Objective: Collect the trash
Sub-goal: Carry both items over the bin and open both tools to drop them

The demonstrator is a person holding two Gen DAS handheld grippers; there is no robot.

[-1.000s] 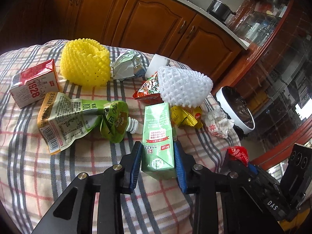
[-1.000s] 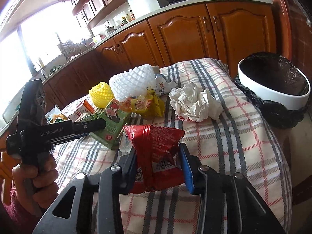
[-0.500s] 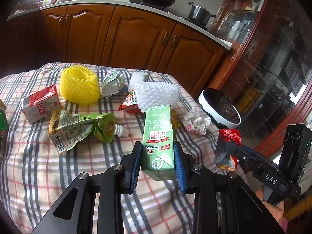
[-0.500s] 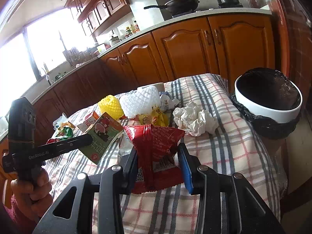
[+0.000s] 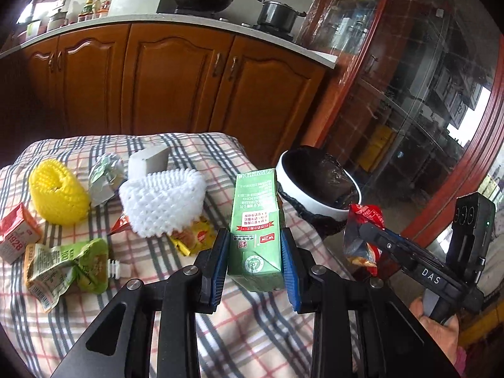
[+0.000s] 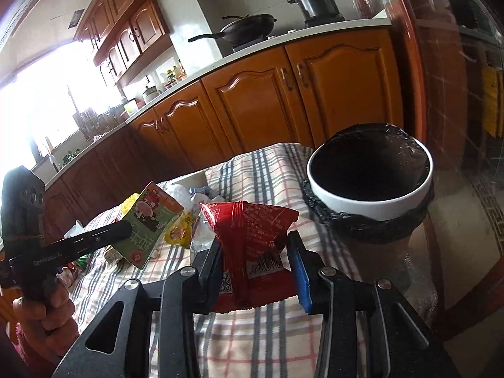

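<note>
- Left wrist view: the left gripper [image 5: 254,263] has its blue pads pressed on both sides of a green drink carton [image 5: 256,230], jaws part-way closed around it, the carton upright and lifted clear of the checked tablecloth [image 5: 252,330].
- Beyond the carton, at the table's far right edge, stands the white bin [image 5: 318,193] lined with a black bag.
- At right the right gripper [image 5: 362,236] clamps a red snack wrapper [image 5: 362,230], held near the bin's rim.
- On the cloth at left lie a white foam fruit net [image 5: 162,201], a yellow foam net [image 5: 56,197], a crumpled green spout pouch [image 5: 66,267], a red-and-white small carton [image 5: 17,233] and a yellow wrapper [image 5: 195,236].
- Right wrist view: the right gripper [image 6: 255,267] pinches the red snack wrapper [image 6: 252,242] between its pads, jaws partly closed on it, above the cloth [image 6: 252,340].
- The bin [image 6: 371,195] sits just right of and beyond the wrapper.
- At left a hand [image 6: 47,308] holds the left gripper [image 6: 126,231], the green carton [image 6: 148,223] in its jaws, tilted over the table.
</note>
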